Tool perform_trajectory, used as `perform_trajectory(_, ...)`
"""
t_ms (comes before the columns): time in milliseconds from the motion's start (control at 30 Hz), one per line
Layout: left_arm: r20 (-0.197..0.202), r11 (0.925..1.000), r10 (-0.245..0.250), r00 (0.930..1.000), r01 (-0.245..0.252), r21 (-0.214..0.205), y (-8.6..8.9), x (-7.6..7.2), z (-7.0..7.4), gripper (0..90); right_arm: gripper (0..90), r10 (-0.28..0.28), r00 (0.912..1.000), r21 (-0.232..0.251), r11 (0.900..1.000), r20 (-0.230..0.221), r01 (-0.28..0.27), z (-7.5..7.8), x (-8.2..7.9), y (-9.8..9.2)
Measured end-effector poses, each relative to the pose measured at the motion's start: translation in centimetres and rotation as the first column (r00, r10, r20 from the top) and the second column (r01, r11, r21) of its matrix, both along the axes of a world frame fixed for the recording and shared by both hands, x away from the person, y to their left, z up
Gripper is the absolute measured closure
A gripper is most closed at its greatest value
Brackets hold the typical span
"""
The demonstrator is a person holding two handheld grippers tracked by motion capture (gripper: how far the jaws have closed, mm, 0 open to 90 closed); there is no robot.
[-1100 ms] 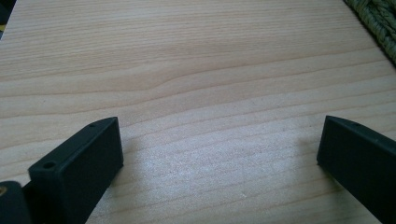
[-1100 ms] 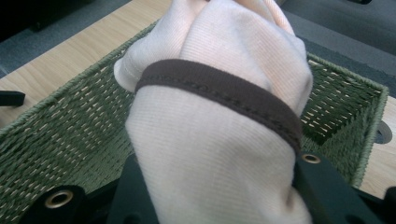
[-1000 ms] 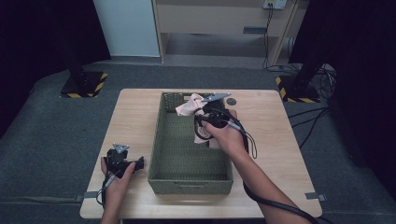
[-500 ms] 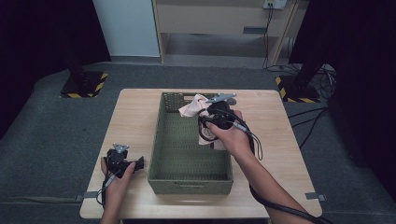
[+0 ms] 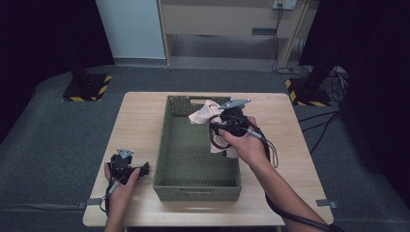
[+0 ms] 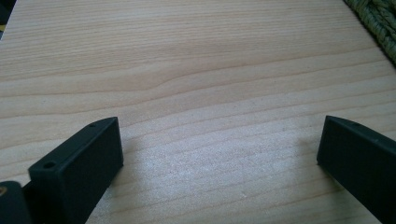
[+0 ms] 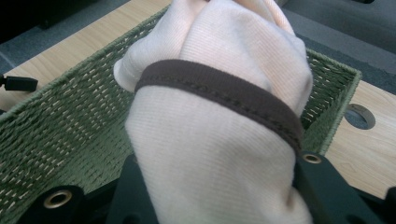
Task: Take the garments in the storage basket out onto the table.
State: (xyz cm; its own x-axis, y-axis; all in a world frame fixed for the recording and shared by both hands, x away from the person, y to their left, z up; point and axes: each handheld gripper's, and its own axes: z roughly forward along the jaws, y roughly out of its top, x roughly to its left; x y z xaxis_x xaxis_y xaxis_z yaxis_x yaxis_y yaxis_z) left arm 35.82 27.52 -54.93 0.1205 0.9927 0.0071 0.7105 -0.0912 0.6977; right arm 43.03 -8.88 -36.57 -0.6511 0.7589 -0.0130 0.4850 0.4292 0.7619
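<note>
Desk (image 5: 140, 121): one, light wood, carrying everything below; a round hole (image 7: 359, 116) is cut in its top just outside a basket corner, seen in the right gripper view.
Basket (image 5: 169, 145): one, green woven, rectangular, at desk centre; interior looks bare apart from the cloth hanging over it.
Cloth (image 5: 205, 113): one, pale peach with a dark brown trim band (image 7: 224, 91); bunched and held above the basket's far right area, at about 1 o'clock from basket centre, with a tail drooping near the right wall.
Right tongs (image 5: 223, 121): one, pinching the cloth; in the right gripper view the fabric bulges between both jaws and hides them from each other.
Left tongs (image 5: 140, 170): one, spread wide with nothing between the jaws, resting low over bare desk at 8 o'clock from basket centre, just beside the basket's left wall.
Hands: two, one per tool.
Step in hand (judged): carrying the cloth at the basket, either lowering it in or lifting it out; which one cannot be told.
Risk 1: the drooping tail may catch on the woven rim and drag the light basket, since the left tongs are not steadying it.
Risk 2: the grip is on a loose bunch, so folds may slip free and the cloth may drop across the rim.
Risk 3: the trailing cable could snag the basket corner.
</note>
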Motion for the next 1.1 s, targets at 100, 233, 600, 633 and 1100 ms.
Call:
perform_trajectory(100,0.000,1.0000,0.000,1.0000,0.000,0.000,0.0,0.0,0.0,0.0,60.1,0.003,1.0000,0.003,1.0000,-0.002,-0.003,0.1,-0.3,-0.5)
perform_trajectory(233,0.000,1.0000,0.000,1.0000,0.000,0.000,0.0,0.0,0.0,0.0,60.1,0.009,1.0000,0.007,0.9999,-0.002,-0.009,0.2,-0.6,-1.2)
perform_trajectory(600,0.000,1.0000,0.000,1.0000,0.000,0.000,0.0,0.0,0.0,0.0,60.0,0.002,1.0000,0.021,0.9998,0.001,-0.002,0.3,-1.3,-3.6)
perform_trajectory(633,0.000,1.0000,0.000,1.0000,0.000,0.000,0.0,0.0,0.0,0.0,59.9,-0.001,1.0000,0.021,0.9998,0.000,0.001,0.3,-1.3,-3.8)
perform_trajectory(1100,0.000,1.0000,0.000,1.0000,0.000,0.000,0.0,0.0,0.0,0.0,59.9,-0.046,0.9989,0.036,0.9983,0.010,0.046,0.6,-1.1,-7.1)
